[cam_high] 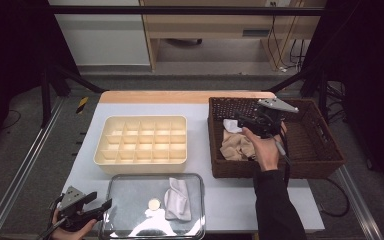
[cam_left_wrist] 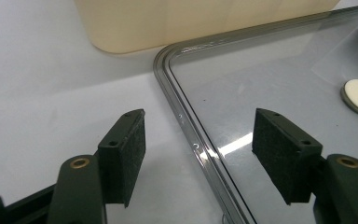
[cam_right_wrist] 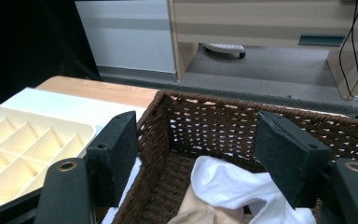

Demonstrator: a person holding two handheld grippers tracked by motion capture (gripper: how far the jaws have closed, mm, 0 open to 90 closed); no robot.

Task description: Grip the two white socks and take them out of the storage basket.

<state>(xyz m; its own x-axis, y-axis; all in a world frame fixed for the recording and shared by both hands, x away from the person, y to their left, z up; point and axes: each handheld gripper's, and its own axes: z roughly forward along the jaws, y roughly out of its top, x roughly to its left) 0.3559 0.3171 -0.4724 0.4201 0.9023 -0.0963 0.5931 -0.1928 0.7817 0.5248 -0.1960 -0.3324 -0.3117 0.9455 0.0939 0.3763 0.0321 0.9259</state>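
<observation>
So the right claw (cam_high: pixel 247 121) is hanging over the left part of the wicker basket (cam_high: pixel 325 150), jaws spread wide with nothing between them. Right under it there's a white cloth (cam_right_wrist: pixel 228 186) lying on top of a beige cloth (cam_right_wrist: pixel 200 215), both bunched up in the basket's near-left area. In the right gripper view the left jaw sits over the basket's left wall, the right jaw over the inside, and the white cloth is just below the gap between them, not touched as far as I can see. The left claw (cam_high: pixel 104 207) is down at the near-left corner of the counter (cam_high: pixel 240 200), also wide open and holding nothing. It's straddling the left rim of the clear lid (cam_left_wrist: pixel 193 140), one jaw over bare counter, the other over the lid's surface. Lying on that lid is a folded white sock (cam_high: pixel 178 199), and just left of it a small round white pad (cam_high: pixel 154 203). Behind the lid sits the cream divided tray (cam_high: pixel 141 140), compartments empty, well apart from the basket.
</observation>
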